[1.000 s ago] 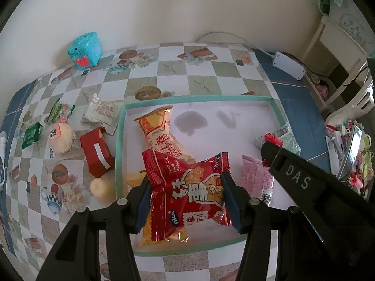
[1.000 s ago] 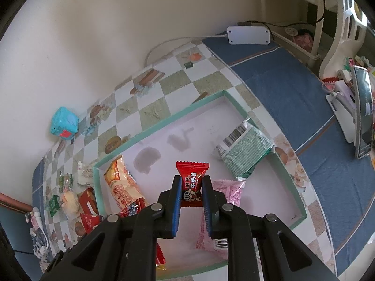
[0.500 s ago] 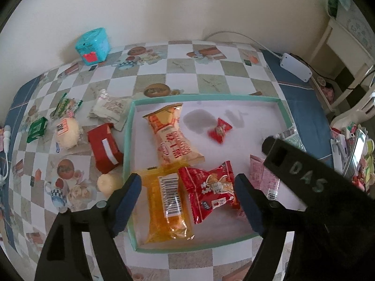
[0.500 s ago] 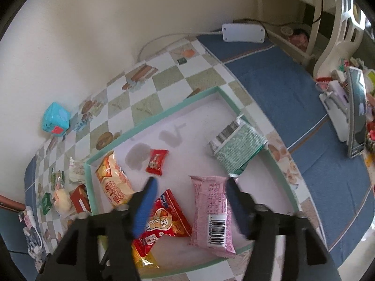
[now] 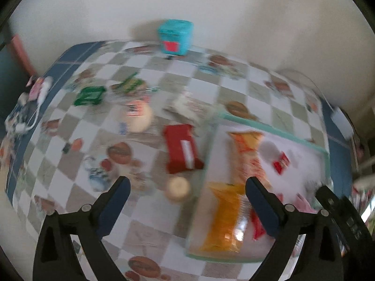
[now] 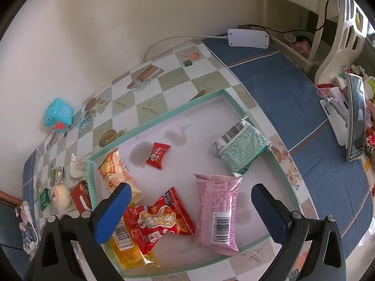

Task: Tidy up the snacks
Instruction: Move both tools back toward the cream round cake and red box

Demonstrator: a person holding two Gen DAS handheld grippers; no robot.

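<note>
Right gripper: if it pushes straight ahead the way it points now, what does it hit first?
Probably the pink packet lying in the tray, between the open right gripper fingers; depth is uncertain, and the red packet lies close.

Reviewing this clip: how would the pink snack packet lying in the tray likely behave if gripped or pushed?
The pink snack packet looks like puffy, glossy film, so it would probably squash and could slip between pads. It seems light for its size, likely sliding easily across the smooth tray floor. Lying flat, it should not roll.
</note>
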